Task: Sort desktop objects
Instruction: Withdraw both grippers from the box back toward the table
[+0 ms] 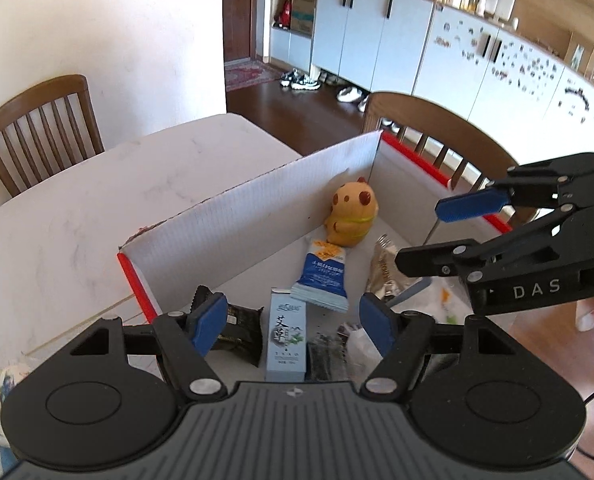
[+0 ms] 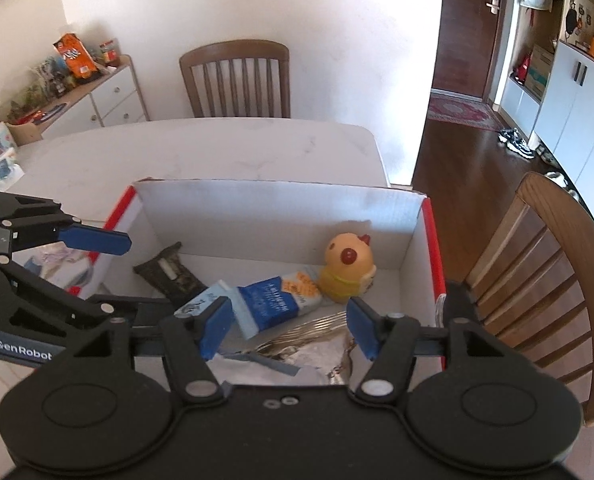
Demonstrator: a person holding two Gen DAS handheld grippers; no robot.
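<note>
An open cardboard box (image 1: 257,216) (image 2: 281,216) with white walls and red edges stands on the white marble table (image 1: 97,192) (image 2: 217,148). Inside lie a yellow chick toy (image 1: 351,216) (image 2: 349,268), a blue-and-white packet (image 1: 323,276) (image 2: 277,304), a light blue carton (image 1: 287,340), a black packet (image 1: 237,326) (image 2: 169,272) and a silver foil pouch (image 1: 383,272) (image 2: 309,340). My left gripper (image 1: 293,326) (image 2: 145,274) hangs open above the box's near end, nothing between its pads. My right gripper (image 2: 289,328) (image 1: 417,236) is open above the foil pouch, holding nothing.
Wooden chairs stand at the table's far end (image 2: 237,80) and beside the box (image 2: 545,280) (image 1: 437,120). A sideboard (image 2: 97,96) with snacks lines the left wall. Loose wrappers (image 2: 57,264) lie on the table left of the box. Cabinets (image 1: 377,32) stand beyond.
</note>
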